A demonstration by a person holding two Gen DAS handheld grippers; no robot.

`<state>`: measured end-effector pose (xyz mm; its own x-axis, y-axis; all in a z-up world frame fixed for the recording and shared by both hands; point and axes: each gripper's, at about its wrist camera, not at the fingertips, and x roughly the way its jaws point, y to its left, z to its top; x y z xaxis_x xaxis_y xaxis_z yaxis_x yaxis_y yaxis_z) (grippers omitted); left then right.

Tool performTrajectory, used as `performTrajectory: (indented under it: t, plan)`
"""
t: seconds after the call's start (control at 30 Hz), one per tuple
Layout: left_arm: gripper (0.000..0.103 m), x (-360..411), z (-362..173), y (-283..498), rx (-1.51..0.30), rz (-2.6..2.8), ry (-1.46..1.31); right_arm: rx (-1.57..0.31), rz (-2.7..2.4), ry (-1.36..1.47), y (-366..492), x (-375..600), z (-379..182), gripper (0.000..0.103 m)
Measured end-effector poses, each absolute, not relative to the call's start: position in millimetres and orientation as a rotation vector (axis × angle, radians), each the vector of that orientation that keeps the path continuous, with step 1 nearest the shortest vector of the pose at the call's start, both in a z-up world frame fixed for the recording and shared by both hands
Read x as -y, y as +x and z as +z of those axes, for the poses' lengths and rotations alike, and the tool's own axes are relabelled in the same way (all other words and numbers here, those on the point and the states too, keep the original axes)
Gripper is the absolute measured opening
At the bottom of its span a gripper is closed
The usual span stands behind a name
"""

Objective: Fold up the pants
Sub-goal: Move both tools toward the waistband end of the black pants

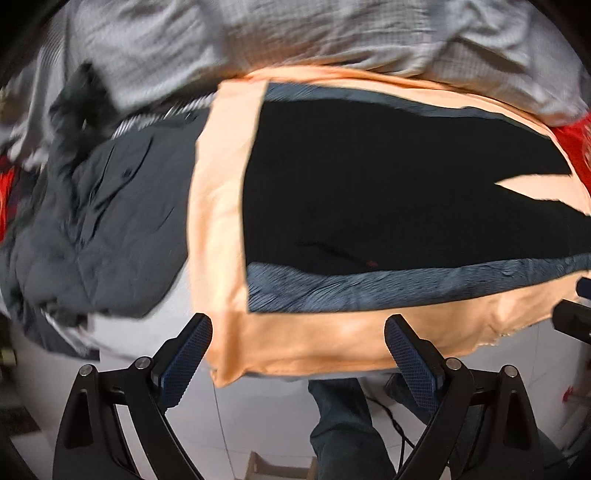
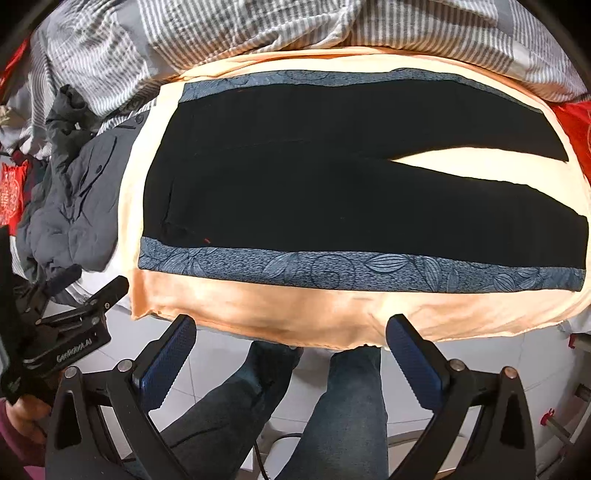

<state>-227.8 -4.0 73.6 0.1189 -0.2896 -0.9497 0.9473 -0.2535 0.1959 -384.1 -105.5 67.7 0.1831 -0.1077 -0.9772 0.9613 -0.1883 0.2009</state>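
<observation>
The black pants (image 2: pixel 332 203) lie flat on a peach cloth (image 2: pixel 295 310), waist to the left and legs to the right. A narrow V of cloth shows between the legs. Blue leaf-patterned bands (image 2: pixel 351 271) run along both long edges. My right gripper (image 2: pixel 291 358) hangs open over the cloth's near edge, pointing steeply down, with nothing between its fingers. In the left wrist view the pants (image 1: pixel 369 184) fill the middle. My left gripper (image 1: pixel 299 354) is open above the near left corner of the peach cloth (image 1: pixel 332 339), holding nothing. It also shows in the right wrist view as the left gripper (image 2: pixel 96 280).
A grey striped duvet (image 2: pixel 258 33) is bunched behind the cloth. A dark grey jacket (image 2: pixel 74 206) lies crumpled to the left, and red fabric (image 2: pixel 576 125) sits at the right. The person's jeans-clad legs (image 2: pixel 332 413) stand on the white tiled floor (image 1: pixel 258 413) by the near edge.
</observation>
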Motion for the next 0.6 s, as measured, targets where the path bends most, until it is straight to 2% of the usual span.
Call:
performTrajectory:
  t: [0.23,0.57,0.6]
  plan:
    - [0.096,5,91,-237,-0.822,-1.445,1.288,-0.877,-1.254,1.361,-403,102,70,0.103]
    - [0.096,-9,110,-269,-0.849,-1.415,1.227,-0.886,-1.213,1.352,-434,91,68,0.103]
    - [0.103,-9,111,-271,-0.855,-1.407,1.227,-0.891,-1.209,1.35,-437,91,68,0.103]
